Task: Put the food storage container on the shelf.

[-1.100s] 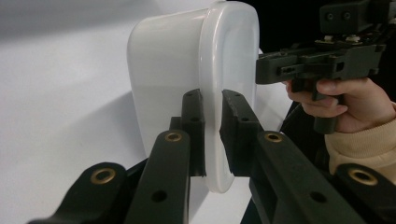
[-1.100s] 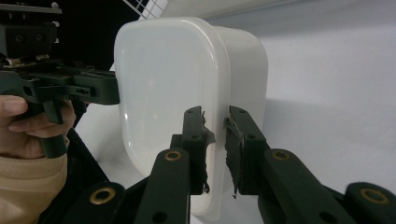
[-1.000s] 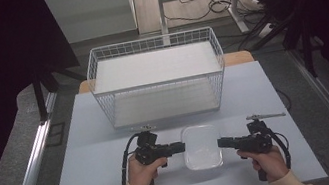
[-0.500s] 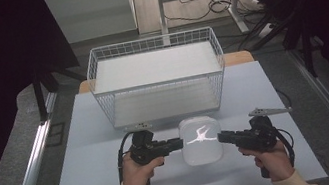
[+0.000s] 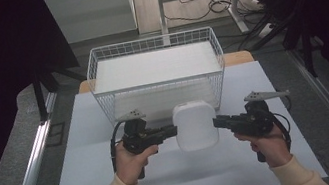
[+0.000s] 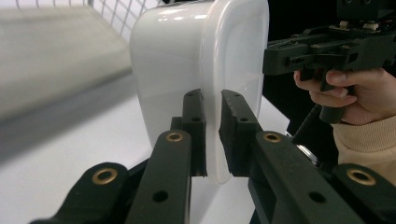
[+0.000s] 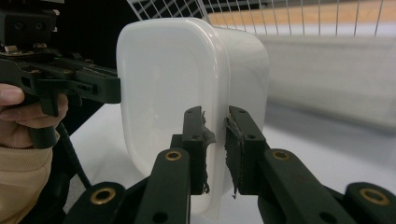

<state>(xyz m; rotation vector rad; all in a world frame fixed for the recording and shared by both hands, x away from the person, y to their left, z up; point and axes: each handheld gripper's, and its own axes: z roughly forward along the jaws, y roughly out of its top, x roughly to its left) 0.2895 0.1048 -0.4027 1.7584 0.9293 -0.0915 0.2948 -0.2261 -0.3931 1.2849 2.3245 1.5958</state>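
Since the earlier frames, we see the white tub (image 5: 194, 124) come up off the table (image 5: 86, 151) and move toward the wire basket (image 5: 157, 76): a second ago it lay flat between the two grippers, and now it is lifted and tipped, its far edge just in front of the basket's near wall.

The tub is a white plastic box with rounded corners and a flat rim. In the left gripper view the tub (image 6: 187, 70) stands on edge, its rim running down between the black jaws. The left gripper (image 5: 175, 131) is nearly closed, its two jaws pinching the tub's rim on the side away from the other hand; only the thin rim sits in the gap. In the right gripper view the tub (image 7: 187, 93) shows the same way, and the right gripper (image 5: 215, 123) is likewise almost closed, clamped on the rim at the opposite side. So we see the tub held between the two grippers, above the table.

The left hand (image 5: 131, 161) and the right hand (image 5: 268, 143) grip the handles, in cream sleeves, on the side of the tub away from the basket. A black cable loops from each gripper.

The basket stands on the table beyond the tub, a white pad lying in its bottom. Beyond the basket, past the table's far edge, we see a floor with cables (image 5: 209, 9) and a metal frame leg.
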